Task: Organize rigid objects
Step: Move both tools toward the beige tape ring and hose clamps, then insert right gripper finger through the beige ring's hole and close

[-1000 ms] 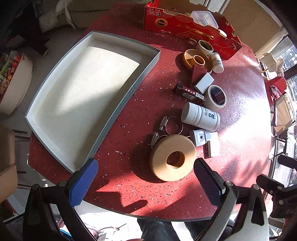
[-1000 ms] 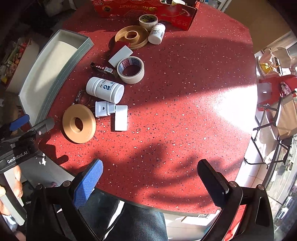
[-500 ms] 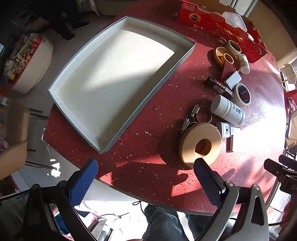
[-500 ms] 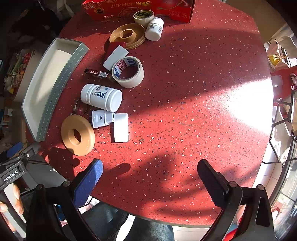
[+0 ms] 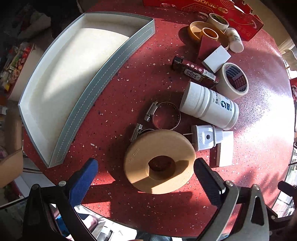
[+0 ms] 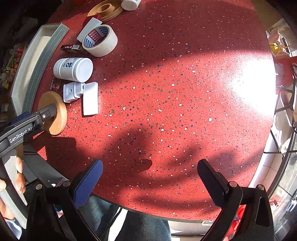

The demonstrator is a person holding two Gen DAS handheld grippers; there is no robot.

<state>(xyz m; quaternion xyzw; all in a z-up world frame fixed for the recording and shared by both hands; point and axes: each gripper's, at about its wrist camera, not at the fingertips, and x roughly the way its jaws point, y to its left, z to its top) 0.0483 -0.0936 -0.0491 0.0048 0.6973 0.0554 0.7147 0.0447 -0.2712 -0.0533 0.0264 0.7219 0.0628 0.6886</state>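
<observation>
My left gripper [image 5: 146,178] is open, its fingers either side of a tan ring-shaped disc [image 5: 159,161] on the red table; the disc also shows in the right wrist view [image 6: 55,113]. Beyond it lie two metal hose clamps [image 5: 163,115], a white bottle [image 5: 209,105] on its side, a white plug [image 5: 204,138], a white block [image 5: 225,148], a tape roll [image 5: 233,77] and a dark tube [image 5: 194,72]. An empty white tray [image 5: 70,74] with grey walls sits to the left. My right gripper [image 6: 148,181] is open and empty over bare table near the front edge.
At the back stand a red cardboard box [image 5: 213,9], a tan dish [image 5: 206,34], a small tape roll [image 5: 218,19], a small white bottle [image 5: 234,42] and a white card [image 5: 216,58]. The table's front edge [image 6: 167,218] runs close below my right gripper. Chairs stand beyond the right rim.
My left gripper has moved down and forward, closing in on the tan disc, which now lies between its fingers. My right gripper has moved lower and closer to the table.
</observation>
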